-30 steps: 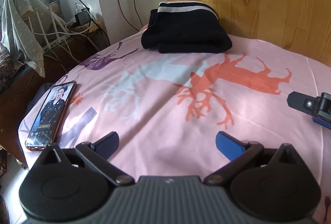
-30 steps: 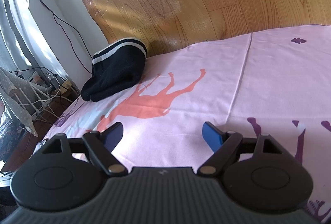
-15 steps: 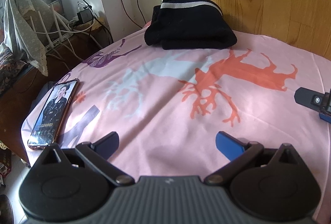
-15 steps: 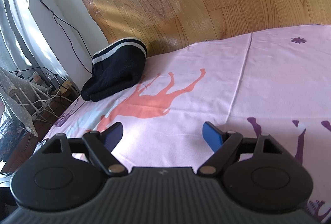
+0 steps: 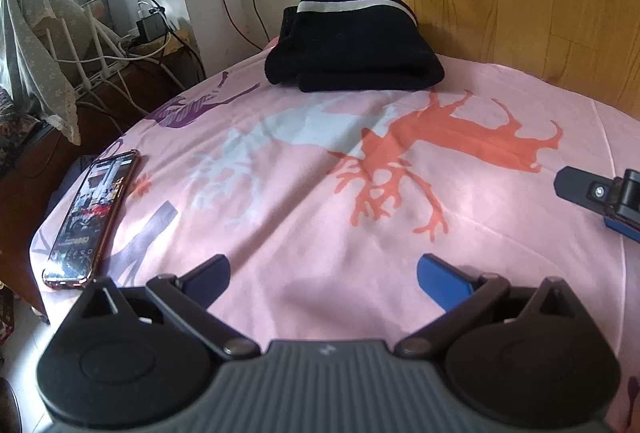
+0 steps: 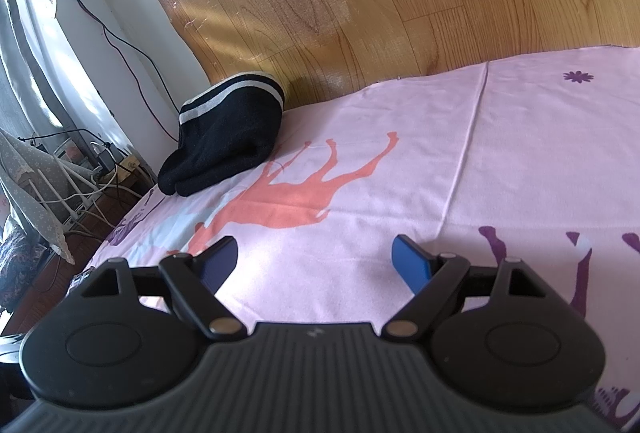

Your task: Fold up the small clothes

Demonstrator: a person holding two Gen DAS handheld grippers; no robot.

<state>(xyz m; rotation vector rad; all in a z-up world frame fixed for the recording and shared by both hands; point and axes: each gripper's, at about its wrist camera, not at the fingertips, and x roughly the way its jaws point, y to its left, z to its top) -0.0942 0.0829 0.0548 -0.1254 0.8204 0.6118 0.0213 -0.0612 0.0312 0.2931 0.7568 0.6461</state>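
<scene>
A folded black garment with white stripes (image 5: 352,49) lies at the far edge of the pink bed sheet (image 5: 320,201), against the wooden headboard. It also shows in the right wrist view (image 6: 228,145), far left. My left gripper (image 5: 322,273) is open and empty, low over the sheet, well short of the garment. My right gripper (image 6: 314,257) is open and empty over the sheet; one of its fingers (image 5: 580,189) shows at the right edge of the left wrist view.
A phone (image 5: 94,217) with a lit screen lies at the sheet's left edge. Beyond the bed on the left stand a side table with cables and a router (image 5: 120,61) and a draped grey cloth (image 5: 36,49). The wooden headboard (image 6: 400,13) bounds the far side.
The left gripper has shifted a little, so the garment sits slightly higher and more to the right in its view. The right wrist view is unchanged. Both grippers stay open.
</scene>
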